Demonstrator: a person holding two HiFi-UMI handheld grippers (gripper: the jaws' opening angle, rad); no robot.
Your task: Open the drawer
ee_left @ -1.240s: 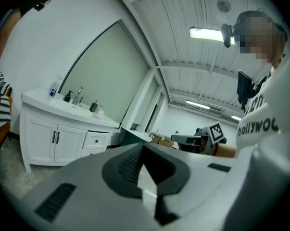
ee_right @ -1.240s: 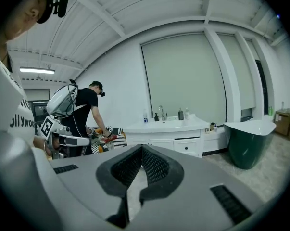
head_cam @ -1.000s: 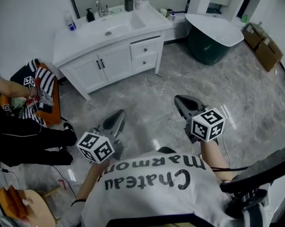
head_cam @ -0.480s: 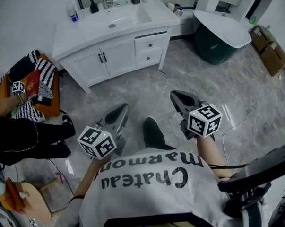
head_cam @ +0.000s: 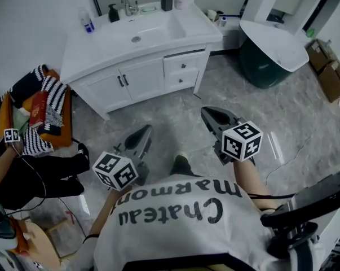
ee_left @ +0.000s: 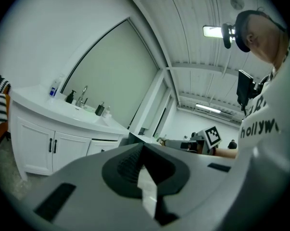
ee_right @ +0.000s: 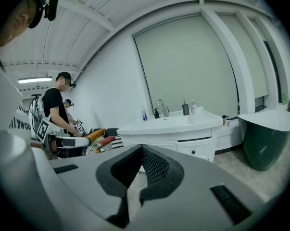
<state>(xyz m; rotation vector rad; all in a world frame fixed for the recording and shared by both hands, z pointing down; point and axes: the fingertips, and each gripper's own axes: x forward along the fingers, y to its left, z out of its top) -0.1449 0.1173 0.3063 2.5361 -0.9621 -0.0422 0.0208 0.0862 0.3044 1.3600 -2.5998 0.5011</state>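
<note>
Your left gripper (head_cam: 139, 140) and right gripper (head_cam: 213, 117) both have jaws closed, gripping nothing. They hover over the floor (head_cam: 175, 113), well apart from the shut drawer (head_cam: 183, 65) in the white cabinet (head_cam: 102, 90).

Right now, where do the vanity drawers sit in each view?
Head view: drawers upper centre, right of the cabinet doors.
Left gripper view: drawers left of centre, low, partly hidden.
Right gripper view: drawers right of centre, below mid-height.
Shared landmark: the faucet above them.
</note>
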